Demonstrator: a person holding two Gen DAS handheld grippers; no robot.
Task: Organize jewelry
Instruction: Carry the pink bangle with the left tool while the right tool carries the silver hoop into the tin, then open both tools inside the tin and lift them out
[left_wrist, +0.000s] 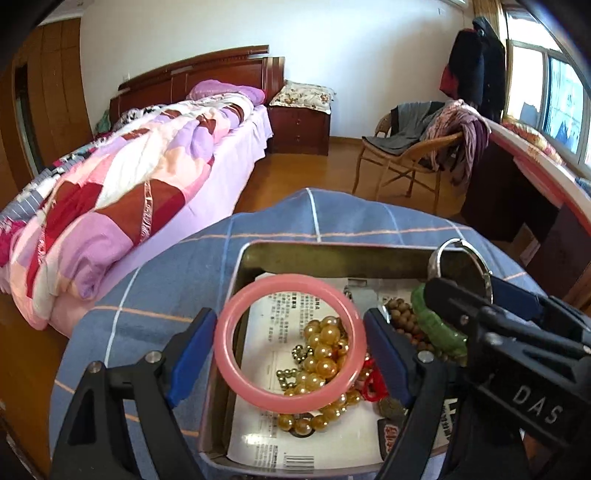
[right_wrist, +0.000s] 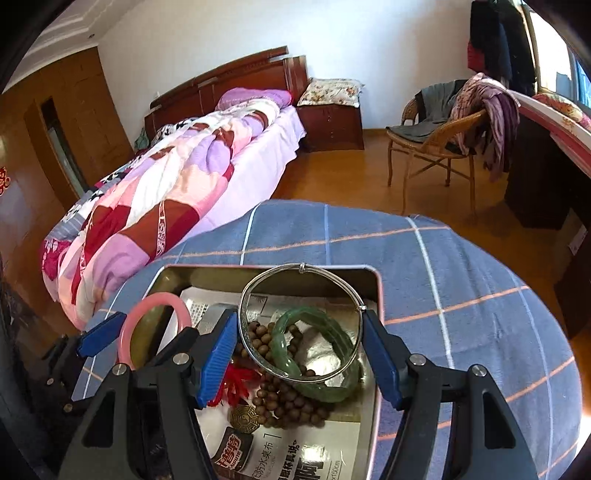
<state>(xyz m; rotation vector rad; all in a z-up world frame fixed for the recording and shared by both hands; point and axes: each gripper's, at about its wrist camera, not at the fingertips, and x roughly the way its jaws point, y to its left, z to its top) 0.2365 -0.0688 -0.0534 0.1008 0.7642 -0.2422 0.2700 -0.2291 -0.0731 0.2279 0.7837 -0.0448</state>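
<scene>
Glossy pink bangle and thin silver hoop, each tool-clamped.

I am working in a lived-in home bedroom. Ahead of me stands a bed with a dark red wooden headboard, covered by a rumpled patchwork quilt in pink, lilac and maroon. Beside it is a matching dark wood nightstand topped with a floral cushion. A wicker armchair is draped with grey and purple clothes, more dark garments hang by the sunny window, and tall wooden wardrobe doors line the left wall above a polished wooden floor.
</scene>
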